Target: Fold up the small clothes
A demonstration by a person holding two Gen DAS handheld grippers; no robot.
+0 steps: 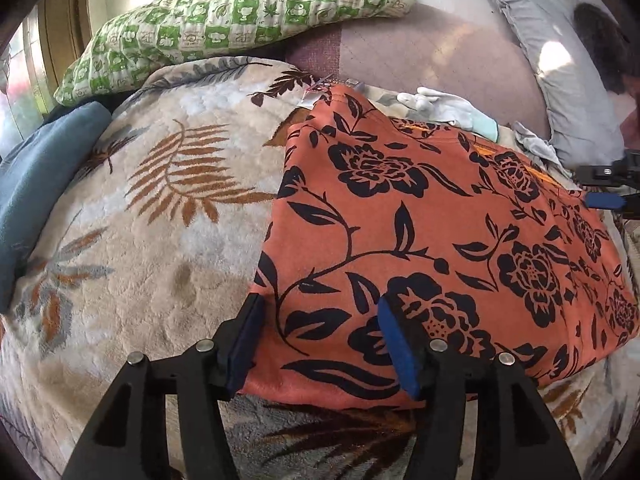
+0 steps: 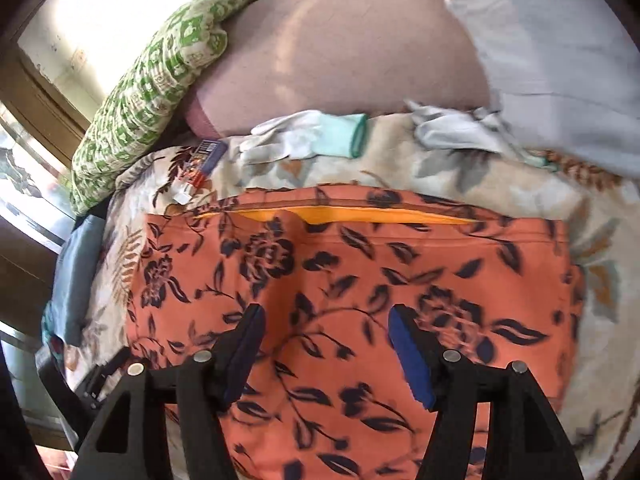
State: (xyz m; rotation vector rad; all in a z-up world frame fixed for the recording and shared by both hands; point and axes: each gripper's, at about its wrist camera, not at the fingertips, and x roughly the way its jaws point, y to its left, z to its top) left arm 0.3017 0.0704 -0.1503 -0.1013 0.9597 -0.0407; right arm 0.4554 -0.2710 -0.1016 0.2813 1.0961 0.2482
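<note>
Both grippers, left gripper (image 1: 320, 336) and right gripper (image 2: 326, 344), hang released over the orange floral garment (image 1: 420, 216). Gloves (image 1: 448, 110) and a green pillow (image 1: 240, 12) lie beyond on the blanket (image 1: 140, 240)

My orange garment (image 1: 420, 216) is matt, soft cloth with a slight nap. The blanket (image 1: 160, 240) under it looks like thick, plush fleece. The green pillow (image 1: 240, 12) is puckered, quilted cotton, I think. My gripper fingers (image 1: 192, 392) are matt black plastic with shiny metal pins.
</note>
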